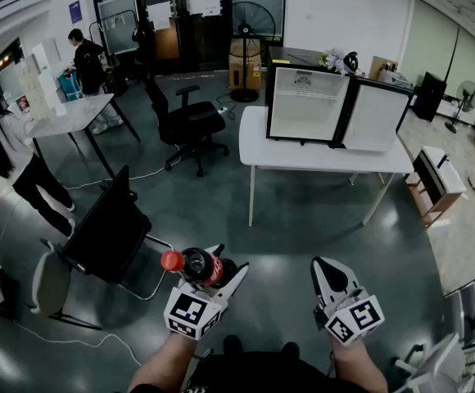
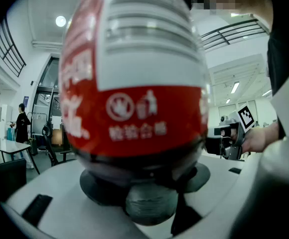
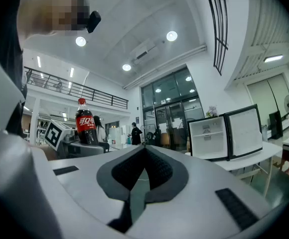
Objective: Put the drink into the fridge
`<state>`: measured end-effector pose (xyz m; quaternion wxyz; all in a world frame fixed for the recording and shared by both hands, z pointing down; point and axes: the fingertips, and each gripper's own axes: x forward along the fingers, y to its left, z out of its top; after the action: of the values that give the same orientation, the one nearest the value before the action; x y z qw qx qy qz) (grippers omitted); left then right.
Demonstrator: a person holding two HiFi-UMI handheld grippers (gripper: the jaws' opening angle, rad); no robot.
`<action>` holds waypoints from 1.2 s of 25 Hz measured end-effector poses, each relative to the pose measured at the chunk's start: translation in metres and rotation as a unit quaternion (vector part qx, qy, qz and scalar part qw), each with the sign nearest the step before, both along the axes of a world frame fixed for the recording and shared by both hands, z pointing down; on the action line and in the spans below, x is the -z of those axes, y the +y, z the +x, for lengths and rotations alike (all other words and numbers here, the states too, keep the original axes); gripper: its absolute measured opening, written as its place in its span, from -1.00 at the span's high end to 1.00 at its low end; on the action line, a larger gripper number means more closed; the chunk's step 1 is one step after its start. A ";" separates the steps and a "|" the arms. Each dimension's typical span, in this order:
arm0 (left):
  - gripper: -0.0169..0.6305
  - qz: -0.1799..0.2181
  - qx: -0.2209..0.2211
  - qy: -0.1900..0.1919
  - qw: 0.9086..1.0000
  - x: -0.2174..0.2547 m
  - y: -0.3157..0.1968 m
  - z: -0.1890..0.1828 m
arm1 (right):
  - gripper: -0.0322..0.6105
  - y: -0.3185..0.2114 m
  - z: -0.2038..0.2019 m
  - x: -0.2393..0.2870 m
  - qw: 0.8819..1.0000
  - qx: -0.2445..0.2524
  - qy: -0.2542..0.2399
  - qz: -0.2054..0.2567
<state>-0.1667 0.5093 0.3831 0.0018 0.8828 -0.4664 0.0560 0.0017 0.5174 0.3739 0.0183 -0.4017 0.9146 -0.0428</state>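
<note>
A cola bottle [image 1: 198, 265] with a red cap and red label sits in my left gripper [image 1: 226, 273], low in the head view, cap pointing left. In the left gripper view the bottle [image 2: 134, 83] fills the picture, pressed between the pads. My right gripper [image 1: 324, 268] hovers beside it to the right, shut with nothing between its jaws. From the right gripper view the bottle [image 3: 85, 125] stands upright above the left gripper's marker cube. The small fridge [image 1: 307, 105] stands far ahead on a white table [image 1: 319, 155], its door [image 1: 377, 117] swung open to the right, white shelves bare.
A dark-backed chair [image 1: 110, 232] stands close at the left and a black office chair [image 1: 190, 125] stands farther ahead. Two people [image 1: 8, 162] are by a white desk [image 1: 70, 115] at the far left. A fan [image 1: 252, 23] is behind the fridge.
</note>
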 end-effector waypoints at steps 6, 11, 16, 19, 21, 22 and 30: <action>0.09 -0.003 0.007 0.013 1.000 -0.002 -0.008 -0.013 | 0.86 -0.005 -0.001 0.001 0.999 -0.017 0.034 0.011; 0.09 -0.007 -0.006 0.010 1.000 -0.006 -0.012 -0.019 | 0.87 -0.018 -0.009 0.004 0.999 -0.026 0.026 0.010; 0.09 -0.006 -0.017 0.006 1.000 -0.011 -0.015 -0.037 | 0.87 -0.024 -0.033 -0.005 0.999 -0.029 0.023 -0.001; 0.09 -0.011 -0.024 0.005 1.000 -0.014 -0.024 -0.052 | 0.86 -0.029 -0.047 -0.009 0.999 -0.033 0.009 -0.010; 0.09 -0.016 -0.027 0.004 0.999 -0.017 -0.031 -0.060 | 0.86 -0.032 -0.056 -0.011 0.999 -0.029 -0.001 -0.018; 0.09 -0.018 -0.029 0.004 0.999 -0.018 -0.034 -0.063 | 0.86 -0.033 -0.060 -0.013 0.999 -0.027 -0.002 -0.021; 0.09 -0.020 -0.041 0.000 0.999 -0.024 -0.074 -0.065 | 0.86 -0.065 -0.072 -0.033 0.999 -0.020 -0.003 -0.046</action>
<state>-0.2318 0.4357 0.4075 0.0172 0.9012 -0.4281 0.0652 -0.0703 0.4526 0.4069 0.0035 -0.4206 0.9031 -0.0862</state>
